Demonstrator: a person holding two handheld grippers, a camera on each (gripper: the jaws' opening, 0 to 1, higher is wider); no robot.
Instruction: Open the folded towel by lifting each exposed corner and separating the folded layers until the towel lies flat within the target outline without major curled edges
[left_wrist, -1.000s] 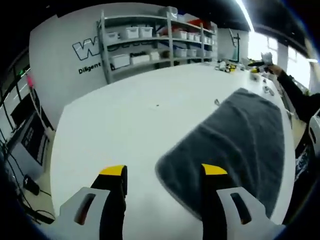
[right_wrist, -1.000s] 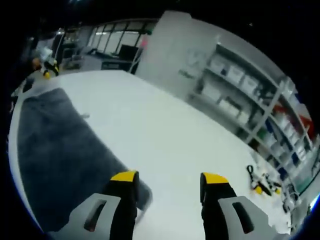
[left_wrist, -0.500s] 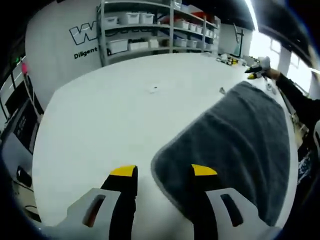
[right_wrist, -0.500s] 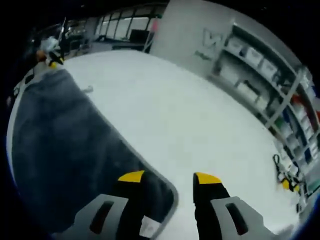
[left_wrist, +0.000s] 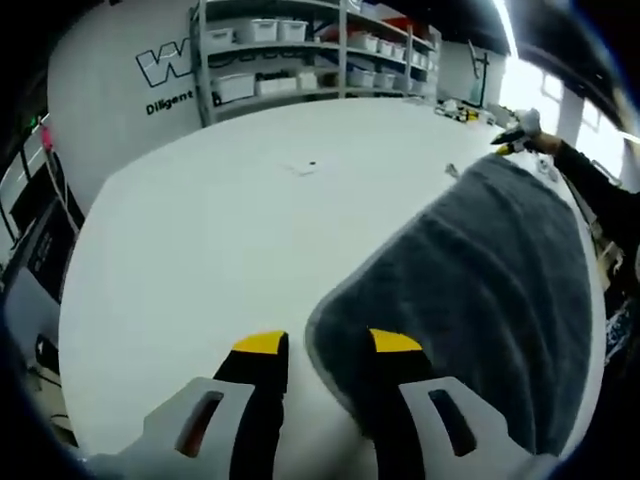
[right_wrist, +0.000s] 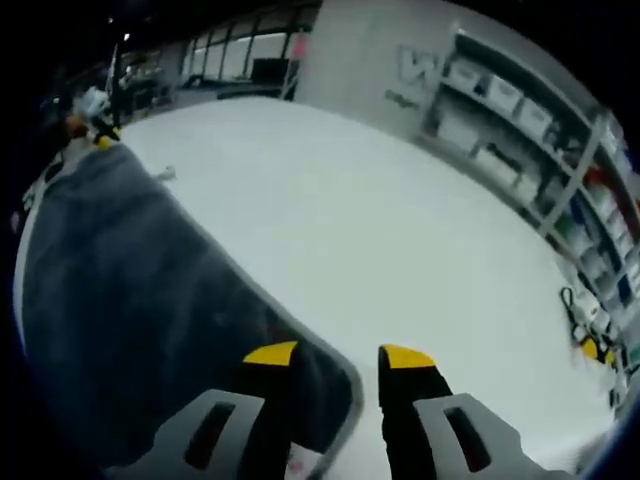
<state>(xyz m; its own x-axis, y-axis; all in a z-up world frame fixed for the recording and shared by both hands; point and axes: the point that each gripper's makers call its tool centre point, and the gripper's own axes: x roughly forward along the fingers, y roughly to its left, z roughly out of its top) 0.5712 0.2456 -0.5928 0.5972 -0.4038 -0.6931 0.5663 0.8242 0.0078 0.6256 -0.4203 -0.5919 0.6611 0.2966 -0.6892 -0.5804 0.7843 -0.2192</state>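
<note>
The grey towel (left_wrist: 480, 270) lies folded on the white table (pale-hemmed, rounded corners exposed).

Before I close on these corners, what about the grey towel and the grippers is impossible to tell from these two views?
- Left gripper view: the grey terry towel's right side is cut off by the dark rim.
- Both views: how many folded layers sit between the jaws; fabric hides it.
- Right gripper view: motion blur hides whether the right gripper grips the corner.
- No target outline is discernible on the white table.

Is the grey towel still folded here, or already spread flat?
Cannot tell. The towel lies flat on the white table, smooth with a rounded corner at each gripper; no fold line or stacked layers show clearly.
</note>
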